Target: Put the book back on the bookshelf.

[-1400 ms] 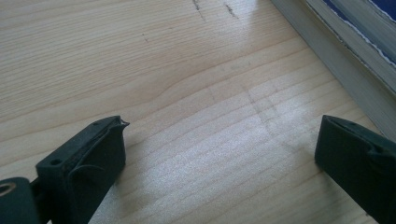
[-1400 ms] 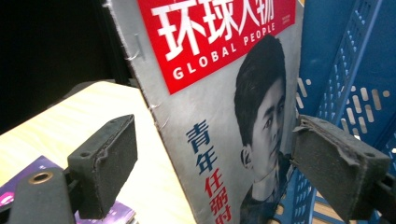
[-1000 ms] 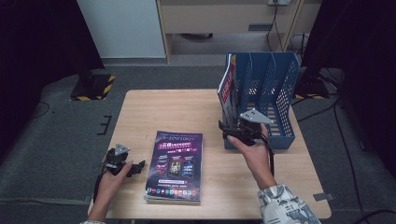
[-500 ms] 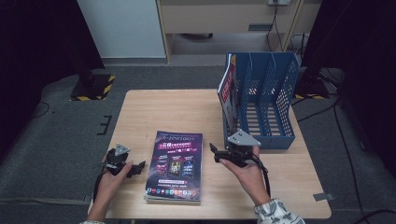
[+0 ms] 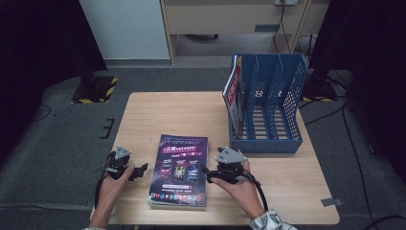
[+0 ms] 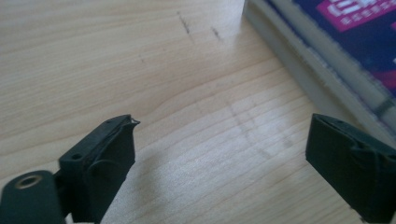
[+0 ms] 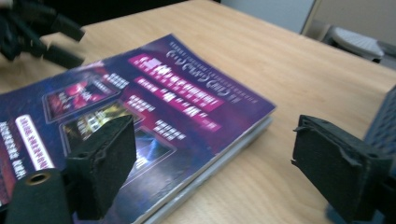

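Note:
A stack of magazines (image 5: pixel 179 170) with a purple cover lies flat on the wooden table (image 5: pixel 158 112). My left gripper (image 5: pixel 140 171) rests on the table just left of the stack, pointing at its edge (image 6: pixel 327 56). Its jaws (image 6: pixel 224 154) stand open over bare wood and have just been closing a little, with nothing between them. My right gripper (image 5: pixel 208 175) is at the stack's right side, low over its edge (image 7: pixel 140 107). It (image 7: pixel 215 158) is open, its jaws also just closing slightly, and holds nothing.
A blue file rack (image 5: pixel 268 110) stands at the table's back right, with one magazine (image 5: pixel 233 98) upright in its leftmost slot. Its corner (image 7: pixel 385 116) is close to my right jaw. The left gripper (image 7: pixel 37 32) shows blurred beyond the stack.
My right gripper has moved left and down from in front of the rack to the right edge of the magazine stack. The left hand has stayed in place.

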The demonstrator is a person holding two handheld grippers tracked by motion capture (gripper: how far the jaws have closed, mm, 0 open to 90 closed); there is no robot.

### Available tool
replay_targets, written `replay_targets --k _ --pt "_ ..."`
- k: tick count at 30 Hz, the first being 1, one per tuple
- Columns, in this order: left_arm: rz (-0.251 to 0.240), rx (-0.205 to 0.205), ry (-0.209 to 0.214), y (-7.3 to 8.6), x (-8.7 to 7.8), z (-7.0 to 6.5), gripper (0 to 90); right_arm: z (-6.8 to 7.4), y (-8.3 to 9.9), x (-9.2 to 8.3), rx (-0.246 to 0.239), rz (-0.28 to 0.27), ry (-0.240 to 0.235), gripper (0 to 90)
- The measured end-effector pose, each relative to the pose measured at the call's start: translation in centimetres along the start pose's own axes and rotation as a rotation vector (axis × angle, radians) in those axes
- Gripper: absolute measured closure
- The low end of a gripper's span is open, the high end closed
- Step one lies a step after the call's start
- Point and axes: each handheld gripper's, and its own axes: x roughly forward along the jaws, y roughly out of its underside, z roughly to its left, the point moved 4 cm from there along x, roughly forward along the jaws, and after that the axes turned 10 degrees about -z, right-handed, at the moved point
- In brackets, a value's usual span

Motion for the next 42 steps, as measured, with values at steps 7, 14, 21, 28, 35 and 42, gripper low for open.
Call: replay_targets --k 7,14,21,28,35,42 --pt "-0.039 0.013 0.038 -1.4 -0.9 -1.6 17.4 1.3 0.9 0.9 -0.004 0.032 -0.046 26.1" --pt "-0.079 0.062 0.067 -2.7 -1.5 -3.5 22.7 1.2 1.3 1.0 0.025 0.037 -0.073 30.6" --pt "-0.069 0.088 0.126 -2.9 -1.2 -5.4 34.7 0.9 1.4 0.9 0.047 0.036 -0.085 32.7" --pt "-0.044 0.082 0.174 -2.5 -0.5 -6.3 48.5 0.9 1.4 1.0 0.061 0.045 -0.088 28.7" --pt "-0.017 0.062 0.207 -2.1 -0.1 -6.4 55.6 0.7 1.6 1.0 0.071 0.056 -0.093 26.1" --pt "-0.021 0.058 0.215 -2.0 0.0 -6.5 56.1 0.8 2.0 1.2 0.086 0.076 -0.104 23.3"
